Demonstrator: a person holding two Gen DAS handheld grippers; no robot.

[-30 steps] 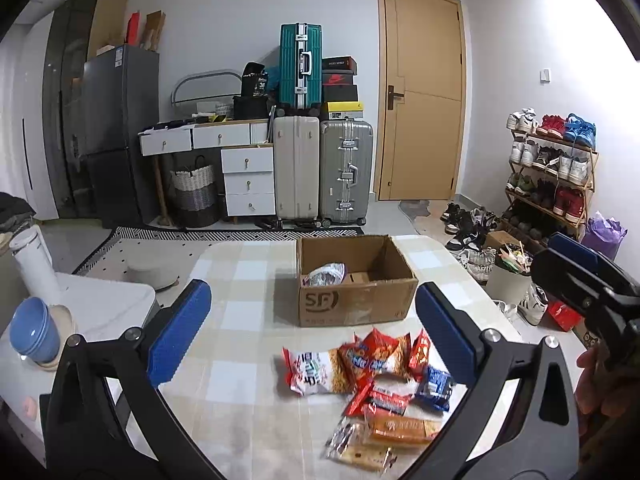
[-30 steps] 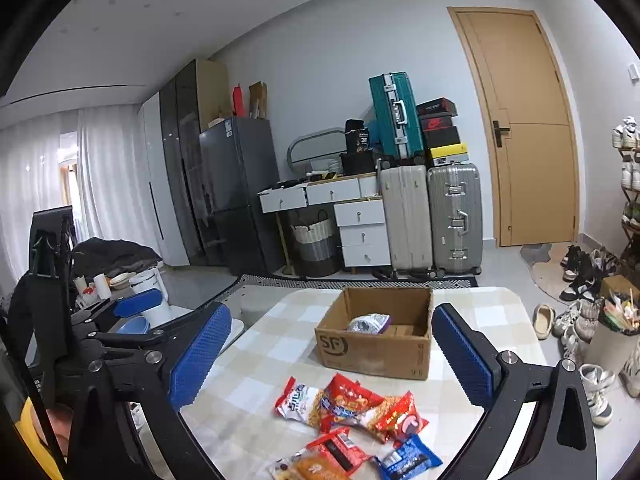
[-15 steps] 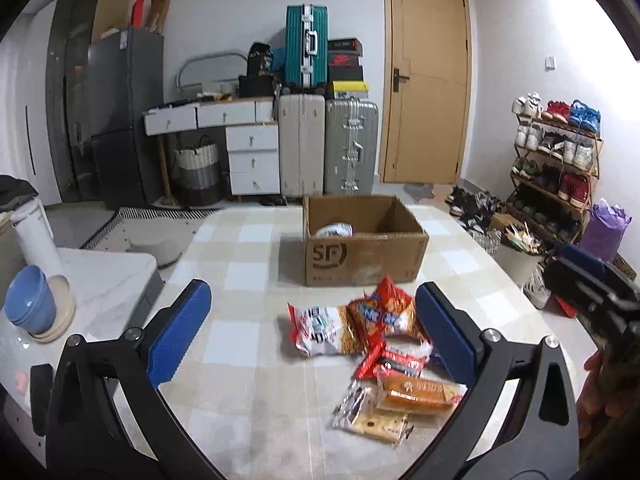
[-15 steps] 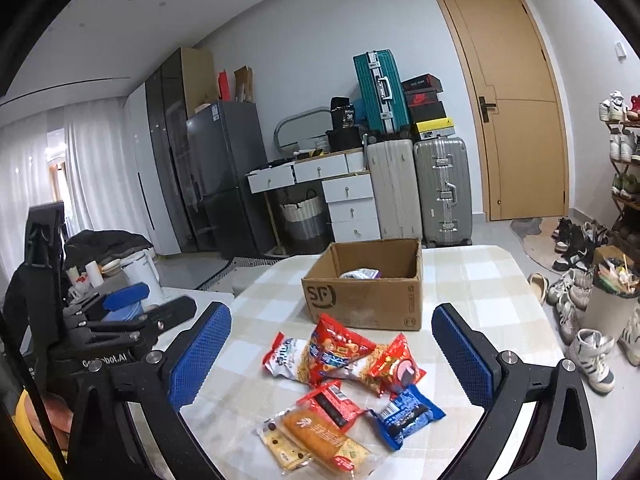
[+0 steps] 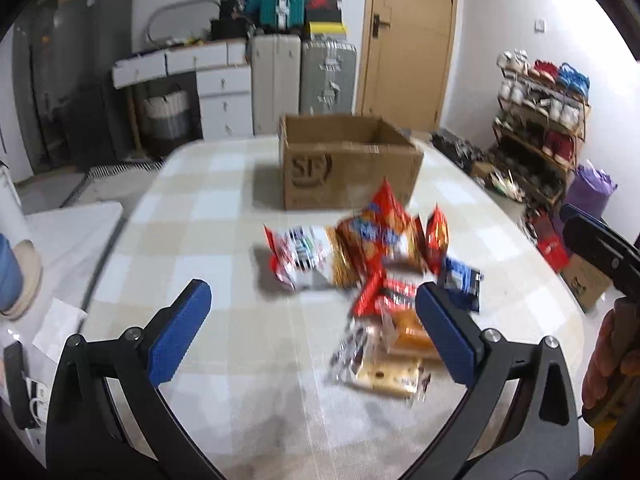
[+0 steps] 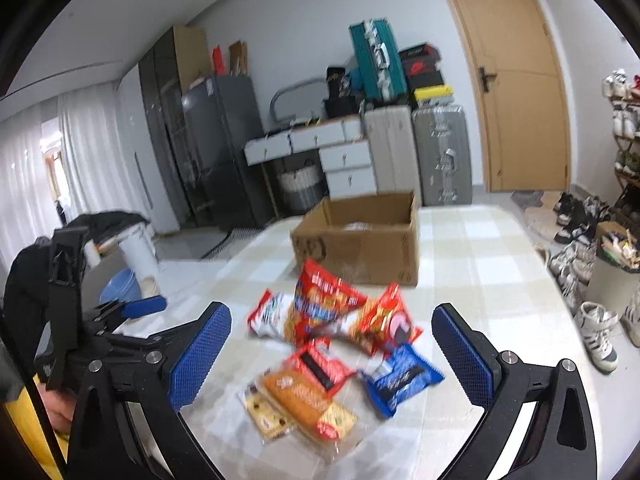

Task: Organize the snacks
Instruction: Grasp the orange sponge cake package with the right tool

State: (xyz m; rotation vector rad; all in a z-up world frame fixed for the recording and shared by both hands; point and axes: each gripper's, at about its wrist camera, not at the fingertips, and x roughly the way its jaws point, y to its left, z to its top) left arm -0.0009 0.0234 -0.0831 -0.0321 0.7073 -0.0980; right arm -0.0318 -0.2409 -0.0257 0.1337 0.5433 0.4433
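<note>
Several snack packets lie in a loose pile (image 5: 372,272) (image 6: 340,344) on the checked tablecloth: red chip bags (image 6: 328,300), a white-and-red bag (image 5: 300,254), a blue packet (image 6: 400,378) and an orange cake pack (image 6: 304,400). Behind them stands an open cardboard box (image 5: 348,160) (image 6: 360,240) with a pale packet inside. My left gripper (image 5: 314,332) is open above the near left of the pile. My right gripper (image 6: 332,356) is open, its jaws straddling the pile from above. Neither holds anything.
The round table (image 5: 208,216) drops off on all sides. Left of it a white surface holds a blue bowl (image 6: 120,286). Suitcases (image 5: 328,76), drawers and a door stand behind; a shoe rack (image 5: 540,112) and loose shoes lie to the right.
Both grippers have come down and forward toward the snack pile, which now looks larger and nearer. Both stay open. The packets have not moved.
</note>
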